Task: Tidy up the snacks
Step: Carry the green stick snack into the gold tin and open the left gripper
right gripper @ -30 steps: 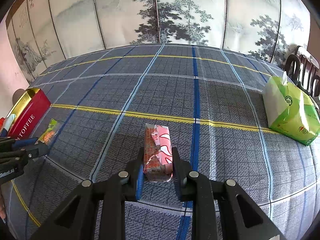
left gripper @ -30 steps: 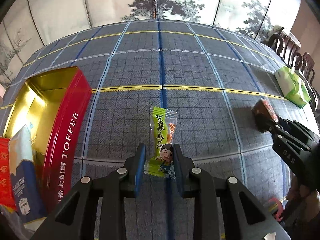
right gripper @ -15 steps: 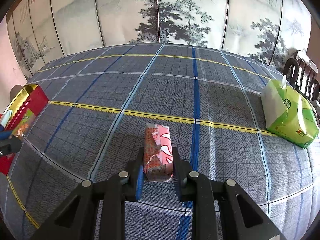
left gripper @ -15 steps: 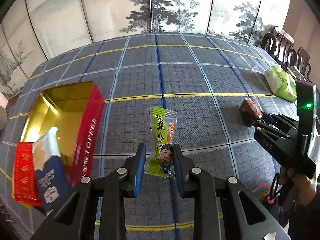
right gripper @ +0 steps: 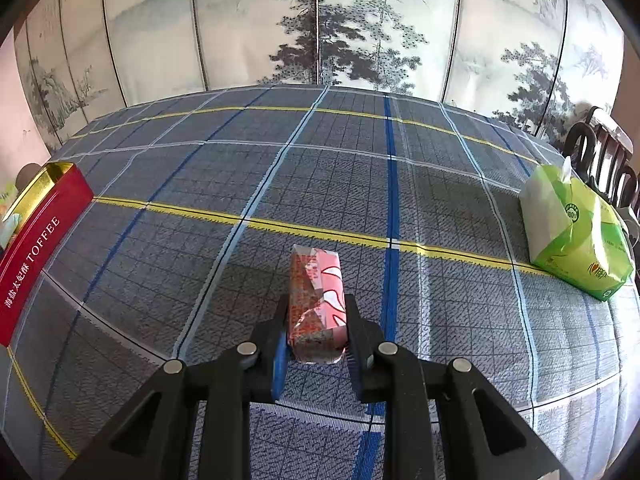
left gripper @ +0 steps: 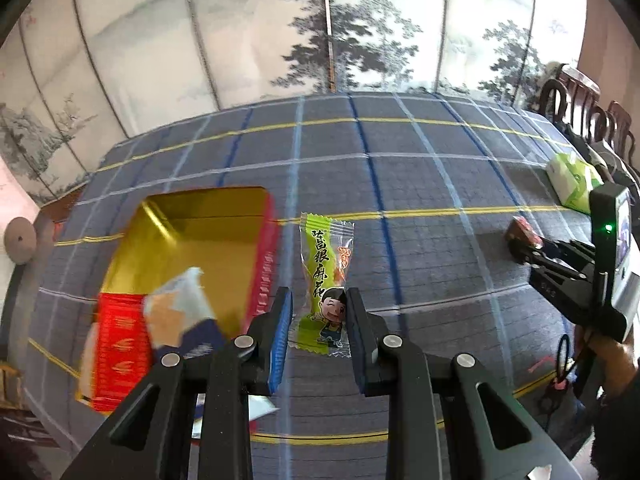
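My left gripper (left gripper: 319, 312) is shut on a green candy wrapper (left gripper: 326, 272) and holds it above the table, just right of the open red toffee tin (left gripper: 192, 240) with a gold inside. The tin holds a red packet (left gripper: 120, 344) and a blue and white packet (left gripper: 184, 316). My right gripper (right gripper: 316, 320) is shut on a pink and white snack bar (right gripper: 317, 300) above the plaid tablecloth. The right gripper also shows at the right of the left wrist view (left gripper: 524, 246). The tin shows at the far left of the right wrist view (right gripper: 36, 248).
A green tissue pack (right gripper: 576, 236) lies at the table's right side, also seen in the left wrist view (left gripper: 572, 178). Dark wooden chairs (right gripper: 604, 152) stand behind it. A painted folding screen (right gripper: 320, 20) backs the table. The table edge runs near the tin's left.
My left gripper has risen and moved left toward the tin with the green candy; the tin now lies further below. My right gripper has held still with the snack bar.
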`<move>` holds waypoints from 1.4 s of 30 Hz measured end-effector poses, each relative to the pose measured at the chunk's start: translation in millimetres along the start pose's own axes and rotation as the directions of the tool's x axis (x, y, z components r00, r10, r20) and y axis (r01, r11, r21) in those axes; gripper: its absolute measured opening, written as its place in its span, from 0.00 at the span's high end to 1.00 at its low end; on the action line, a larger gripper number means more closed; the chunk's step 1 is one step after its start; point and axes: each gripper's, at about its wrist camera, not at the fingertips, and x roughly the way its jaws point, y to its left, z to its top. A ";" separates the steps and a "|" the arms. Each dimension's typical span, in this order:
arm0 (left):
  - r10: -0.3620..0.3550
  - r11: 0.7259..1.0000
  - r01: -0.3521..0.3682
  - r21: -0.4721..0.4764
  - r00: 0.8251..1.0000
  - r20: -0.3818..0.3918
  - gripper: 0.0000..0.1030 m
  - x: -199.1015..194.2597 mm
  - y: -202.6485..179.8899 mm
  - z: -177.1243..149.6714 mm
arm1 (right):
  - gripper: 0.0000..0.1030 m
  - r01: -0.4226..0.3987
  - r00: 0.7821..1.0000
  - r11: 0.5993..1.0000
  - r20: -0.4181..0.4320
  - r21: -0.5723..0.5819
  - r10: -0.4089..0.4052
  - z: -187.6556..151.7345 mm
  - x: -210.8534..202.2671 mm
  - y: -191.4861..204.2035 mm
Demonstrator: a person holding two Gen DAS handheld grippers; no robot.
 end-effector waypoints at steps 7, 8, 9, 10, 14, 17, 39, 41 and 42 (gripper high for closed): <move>0.039 0.998 -0.039 -0.051 0.999 0.012 0.77 -3.7 30.6 -2.0 | 0.77 0.003 1.000 1.000 0.000 -0.002 -0.003 0.1 -0.1 0.0; 0.047 0.997 -0.046 -0.057 0.999 0.011 0.77 -3.3 34.7 -2.3 | 0.77 0.003 1.000 1.000 0.000 -0.002 -0.003 0.1 -0.1 0.0; 0.057 0.996 -0.056 -0.066 0.998 0.010 0.77 -2.5 39.3 -2.2 | 0.77 0.004 1.000 1.000 0.000 -0.002 -0.004 0.1 -0.2 0.1; 0.065 0.995 -0.064 -0.072 0.998 0.010 0.77 -1.9 43.5 -2.6 | 0.77 0.004 1.000 1.000 0.000 -0.003 -0.004 0.1 -0.1 0.0; 0.090 0.990 -0.088 -0.105 0.996 0.008 0.77 -0.1 61.2 -3.5 | 0.77 0.006 1.000 1.000 -0.001 -0.004 -0.006 0.2 -0.3 -0.1; 0.114 0.985 -0.113 -0.128 0.994 0.001 0.77 2.8 74.4 -4.5 | 0.77 0.008 1.000 1.000 -0.001 -0.006 -0.008 0.5 -0.2 0.2; 0.173 0.970 -0.181 -0.161 0.983 -0.062 0.75 27.0 107.2 -18.4 | 0.77 0.017 1.000 1.000 -0.001 -0.013 -0.017 0.3 -0.6 2.3; 0.174 0.970 -0.182 -0.159 0.983 -0.061 0.75 27.2 107.0 -18.0 | 0.76 0.018 1.000 1.000 -0.001 -0.014 -0.018 0.2 -0.8 2.3; 0.175 0.970 -0.183 -0.158 0.983 -0.061 0.75 27.8 106.8 -17.6 | 0.77 0.018 1.000 1.000 -0.001 -0.013 -0.018 0.2 -0.7 2.2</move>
